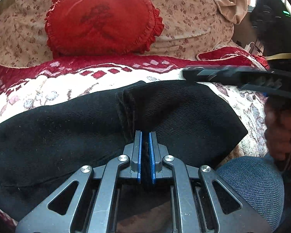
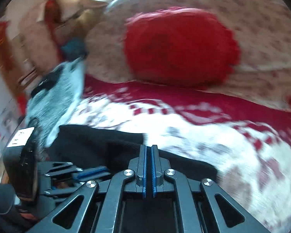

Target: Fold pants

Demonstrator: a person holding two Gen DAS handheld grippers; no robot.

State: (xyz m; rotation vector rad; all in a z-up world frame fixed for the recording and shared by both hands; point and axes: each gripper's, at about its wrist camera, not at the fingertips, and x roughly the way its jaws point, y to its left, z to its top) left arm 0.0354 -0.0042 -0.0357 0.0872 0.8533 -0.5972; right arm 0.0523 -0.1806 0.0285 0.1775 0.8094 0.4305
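Note:
Black pants (image 1: pixel 71 128) lie folded across the red-and-white patterned bedspread (image 1: pixel 67 85). My left gripper (image 1: pixel 145 136) is shut on the pants, with black cloth pinched between its blue pads at a fold near the middle. My right gripper (image 2: pixel 148 149) has its jaws nearly together, a thin gap between the pads, and nothing between them. It hovers over the near edge of the pants (image 2: pixel 99 145). The right wrist view is blurred by motion. The right gripper also shows in the left wrist view (image 1: pixel 242 76) at the right, above the pants. The left gripper shows in the right wrist view (image 2: pixel 91 171) at the lower left.
A red heart-shaped frilled cushion (image 1: pixel 102 21) leans on floral pillows (image 1: pixel 194 9) at the back of the bed. A blue-grey knee (image 1: pixel 258 184) sits at the lower right. A grey-sleeved arm (image 2: pixel 56 97) reaches in at the left of the right wrist view.

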